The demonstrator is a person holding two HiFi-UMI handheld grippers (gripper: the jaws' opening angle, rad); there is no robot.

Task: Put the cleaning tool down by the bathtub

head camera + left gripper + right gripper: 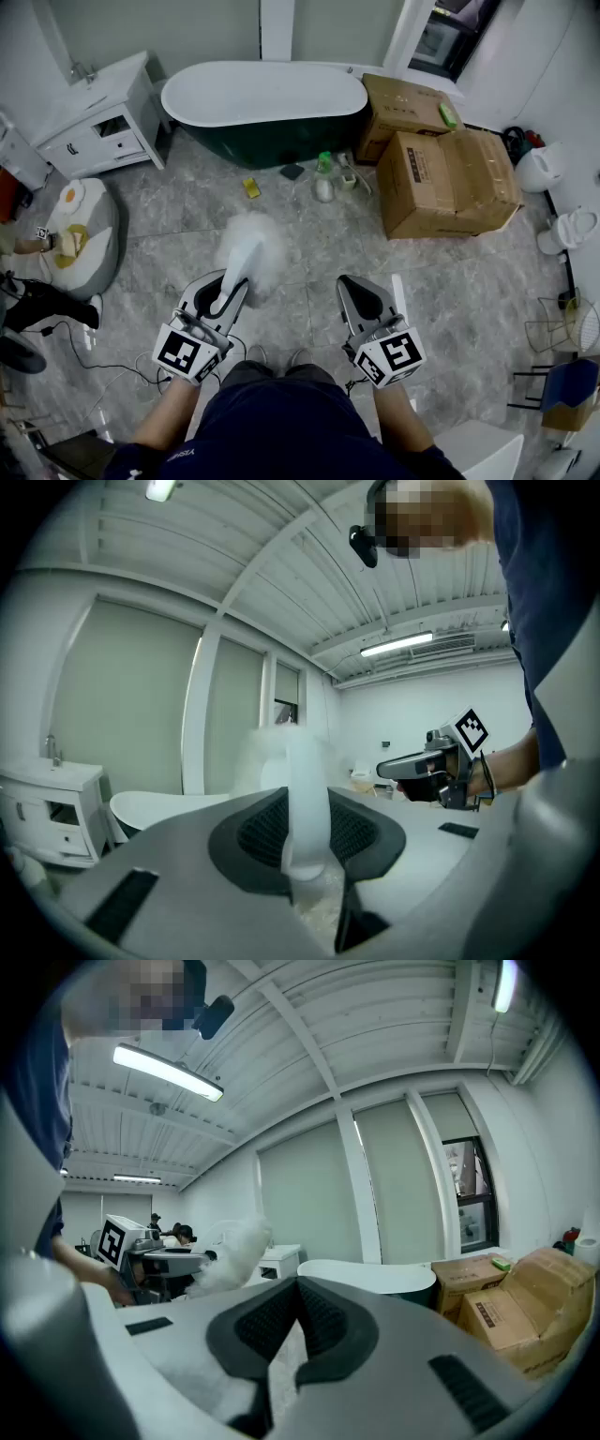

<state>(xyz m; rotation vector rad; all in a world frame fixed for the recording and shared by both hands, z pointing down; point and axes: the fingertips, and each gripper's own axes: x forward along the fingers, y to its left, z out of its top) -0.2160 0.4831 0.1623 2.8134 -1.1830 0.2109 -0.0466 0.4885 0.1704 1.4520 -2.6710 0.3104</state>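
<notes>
Well, my left tool [228,289] is clenched on the white handle of the fluffy duster [251,246], held over the floor [450,281], well short of the bathtub [262,103]. My right tool [364,298] is closed on nothing. Lowered carelessly, the smooth handle could slip, or the head could topple the bottle [324,178] by the tub. The floor is grey marble tile; beyond are cardboard boxes [450,178] at right and a white vanity [98,117] at left.

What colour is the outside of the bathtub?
Bathtub: dark green, white inside; best in head view.
</notes>
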